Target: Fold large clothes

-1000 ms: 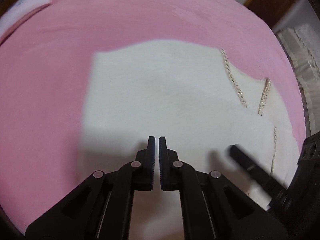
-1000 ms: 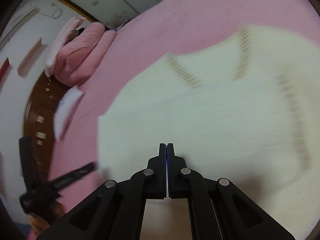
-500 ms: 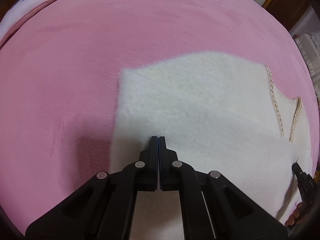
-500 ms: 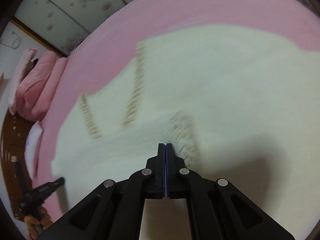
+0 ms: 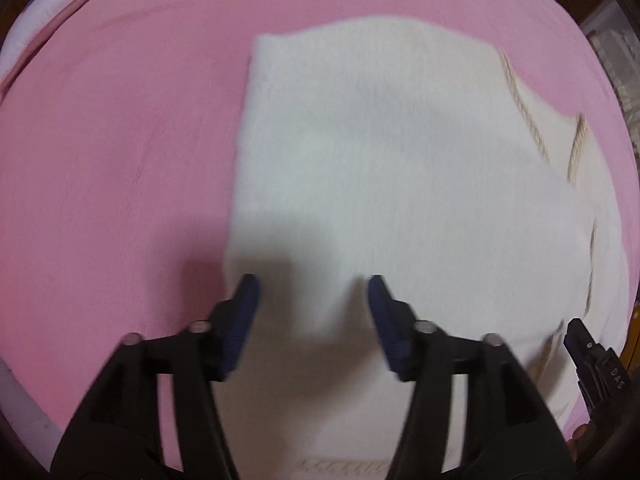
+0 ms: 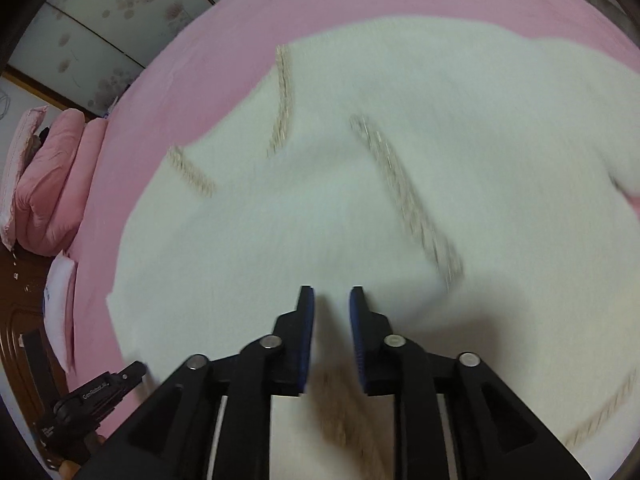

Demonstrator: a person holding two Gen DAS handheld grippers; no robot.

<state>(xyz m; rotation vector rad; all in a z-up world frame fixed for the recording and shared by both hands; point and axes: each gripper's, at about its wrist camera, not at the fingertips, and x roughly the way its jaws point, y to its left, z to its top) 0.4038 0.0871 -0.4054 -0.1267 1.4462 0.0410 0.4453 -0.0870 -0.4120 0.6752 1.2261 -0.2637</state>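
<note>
A large white fleecy garment (image 5: 380, 152) with beige braided trim (image 6: 404, 196) lies spread flat on a pink bedspread (image 5: 120, 140). My left gripper (image 5: 314, 288) points straight down over the garment's left edge, its jaws opening wide with nothing pressed between the blue pads. My right gripper (image 6: 330, 296) hovers over the garment's middle (image 6: 280, 232), its jaws opening a little, empty. The right gripper's tip (image 5: 588, 348) shows at the lower right of the left wrist view. The left gripper (image 6: 104, 388) shows at the lower left of the right wrist view.
Folded pink bedding (image 6: 52, 176) and a white pillow (image 6: 60, 292) sit at the bed's far end beside a dark wooden headboard (image 6: 20, 320). A white pillow (image 5: 52, 4) lies at the upper left. Floral sliding panels (image 6: 108, 32) stand behind the bed.
Both grippers were shut a moment ago and now stand apart, the left wider. The left gripper shifted toward the garment's left edge; the right swung over the trimmed middle.
</note>
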